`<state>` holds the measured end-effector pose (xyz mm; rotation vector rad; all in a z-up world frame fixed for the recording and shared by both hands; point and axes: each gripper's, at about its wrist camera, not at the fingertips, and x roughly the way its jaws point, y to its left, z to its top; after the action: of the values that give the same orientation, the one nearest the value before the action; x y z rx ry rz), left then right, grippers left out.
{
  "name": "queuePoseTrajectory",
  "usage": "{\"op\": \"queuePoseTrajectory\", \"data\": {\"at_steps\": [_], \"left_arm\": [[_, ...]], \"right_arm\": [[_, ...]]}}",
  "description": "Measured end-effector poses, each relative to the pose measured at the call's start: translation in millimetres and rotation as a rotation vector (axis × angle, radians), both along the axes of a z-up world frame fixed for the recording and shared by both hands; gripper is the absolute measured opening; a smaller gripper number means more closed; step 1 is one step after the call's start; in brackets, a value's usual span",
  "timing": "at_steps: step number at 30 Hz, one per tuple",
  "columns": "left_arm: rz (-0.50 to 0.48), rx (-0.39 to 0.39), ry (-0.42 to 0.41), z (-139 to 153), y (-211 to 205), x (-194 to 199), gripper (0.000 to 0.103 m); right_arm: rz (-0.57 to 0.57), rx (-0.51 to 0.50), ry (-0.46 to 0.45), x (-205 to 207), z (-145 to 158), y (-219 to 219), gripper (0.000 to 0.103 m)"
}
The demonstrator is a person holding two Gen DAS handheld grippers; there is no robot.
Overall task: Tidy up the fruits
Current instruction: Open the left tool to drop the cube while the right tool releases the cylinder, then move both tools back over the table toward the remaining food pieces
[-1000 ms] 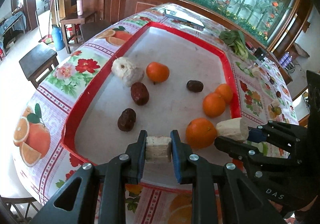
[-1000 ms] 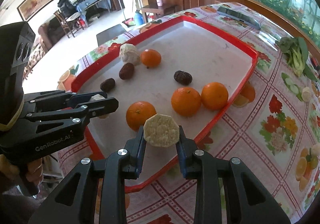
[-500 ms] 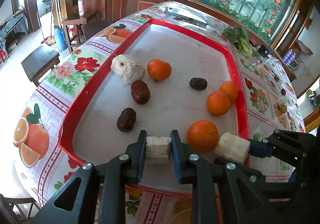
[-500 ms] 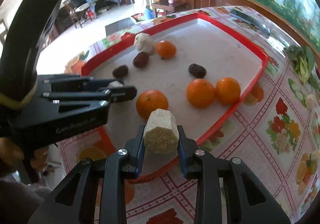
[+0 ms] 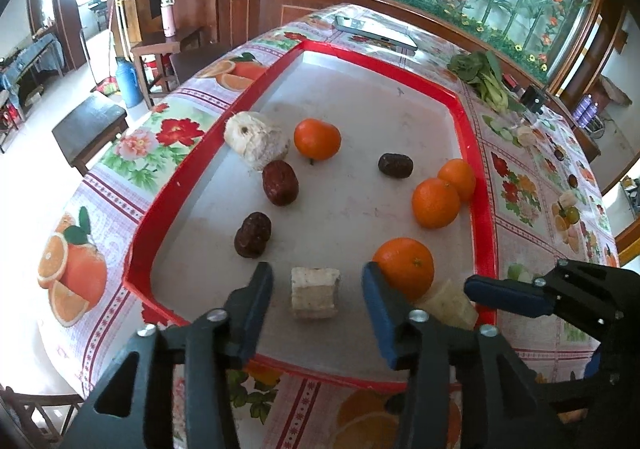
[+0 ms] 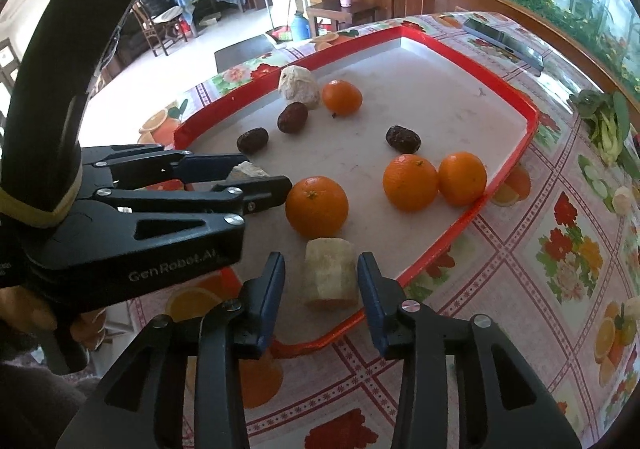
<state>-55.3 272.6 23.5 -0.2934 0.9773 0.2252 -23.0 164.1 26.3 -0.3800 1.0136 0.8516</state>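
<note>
A red-rimmed tray (image 5: pixel 188 165) holds several oranges, three dark dates and a pale peeled fruit (image 5: pixel 256 141). My left gripper (image 5: pixel 316 289) is open; a pale cut chunk (image 5: pixel 315 292) lies on the tray between its fingers. My right gripper (image 6: pixel 320 281) is open around a second pale chunk (image 6: pixel 330 273) lying at the tray's near edge, just in front of an orange (image 6: pixel 317 205). The same chunk shows in the left wrist view (image 5: pixel 450 305) beside the right gripper. The left gripper also shows in the right wrist view (image 6: pixel 256 177).
Two oranges (image 6: pixel 434 181) sit by the tray's right rim (image 6: pixel 516 153), one orange (image 5: pixel 317 139) and dates (image 5: pixel 280 183) further back. A leafy green (image 6: pixel 604 125) and a phone (image 6: pixel 504 43) lie on the flowered tablecloth. Chairs stand beyond the table's left edge.
Both grippers have opened and let go of their pale chunks, which now rest on the tray between the fingers. The right gripper came lower toward the tray edge.
</note>
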Motion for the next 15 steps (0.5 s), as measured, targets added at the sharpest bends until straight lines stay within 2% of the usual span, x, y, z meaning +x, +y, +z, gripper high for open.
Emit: {"op": "queuePoseTrajectory", "data": {"at_steps": [7, 9, 10, 15], "left_arm": [[0.007, 0.054, -0.017, 11, -11, -4, 0.069], [0.007, 0.070, -0.029, 15, -16, -5, 0.075], [0.008, 0.082, -0.035, 17, -19, -6, 0.076], [-0.001, 0.131, -0.064, 29, -35, -7, 0.083]], "right_arm": [[-0.018, 0.036, 0.004, -5, 10, -11, 0.045], [-0.042, 0.029, -0.011, -7, 13, -16, 0.062], [-0.053, 0.032, -0.022, -7, 14, -19, 0.075], [-0.104, 0.073, -0.010, -5, 20, -41, 0.077]]}}
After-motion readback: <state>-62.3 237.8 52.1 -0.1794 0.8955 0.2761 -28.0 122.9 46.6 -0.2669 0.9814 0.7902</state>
